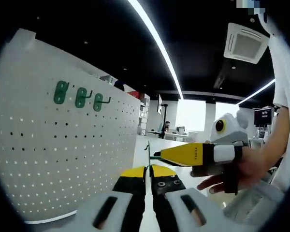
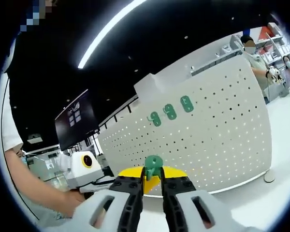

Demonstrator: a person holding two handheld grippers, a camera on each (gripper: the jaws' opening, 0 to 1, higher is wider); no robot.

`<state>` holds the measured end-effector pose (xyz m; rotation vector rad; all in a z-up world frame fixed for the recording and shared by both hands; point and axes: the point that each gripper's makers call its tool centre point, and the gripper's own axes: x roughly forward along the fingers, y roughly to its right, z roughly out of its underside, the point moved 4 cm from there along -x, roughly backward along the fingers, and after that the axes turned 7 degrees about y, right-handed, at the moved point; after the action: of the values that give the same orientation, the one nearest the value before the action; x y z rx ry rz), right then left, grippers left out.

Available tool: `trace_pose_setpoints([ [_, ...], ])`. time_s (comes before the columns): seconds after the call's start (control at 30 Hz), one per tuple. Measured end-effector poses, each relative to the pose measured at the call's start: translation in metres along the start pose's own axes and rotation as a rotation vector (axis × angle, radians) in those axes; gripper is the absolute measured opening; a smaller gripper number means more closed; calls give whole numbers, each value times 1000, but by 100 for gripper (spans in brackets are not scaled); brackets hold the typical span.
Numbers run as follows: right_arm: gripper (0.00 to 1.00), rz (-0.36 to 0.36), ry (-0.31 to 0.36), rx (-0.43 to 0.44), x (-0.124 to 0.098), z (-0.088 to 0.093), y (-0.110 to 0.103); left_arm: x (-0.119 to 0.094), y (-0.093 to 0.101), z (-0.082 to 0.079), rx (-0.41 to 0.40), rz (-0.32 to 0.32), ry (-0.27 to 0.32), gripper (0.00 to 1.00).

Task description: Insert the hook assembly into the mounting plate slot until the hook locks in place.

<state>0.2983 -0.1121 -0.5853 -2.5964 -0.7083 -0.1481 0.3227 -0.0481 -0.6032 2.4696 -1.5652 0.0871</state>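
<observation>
ceiling light strip (image 1: 157, 43) | ceiling vent (image 1: 245, 43) | dark wall screen (image 2: 76, 123)

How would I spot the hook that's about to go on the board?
Find the white pegboard with three green hooks mounted near its top. The fourth green hook is off the board, pinched between the right gripper's yellow-tipped jaws.

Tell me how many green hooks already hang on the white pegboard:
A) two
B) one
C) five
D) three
D: three green hooks sit in a row near the top of the pegboard, seen in both views; a fourth green hook is apart from the board, held in the right gripper.
</observation>
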Motion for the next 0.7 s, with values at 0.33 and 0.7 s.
trace_pose_setpoints([
  [0.33,4,3,-9,-26,2,4,-2,0,3,0,-11,-8,12,3],
  [0.7,1,20,-10,-11,1,6,-2,-2,4,2,-14,-25,11,3],
])
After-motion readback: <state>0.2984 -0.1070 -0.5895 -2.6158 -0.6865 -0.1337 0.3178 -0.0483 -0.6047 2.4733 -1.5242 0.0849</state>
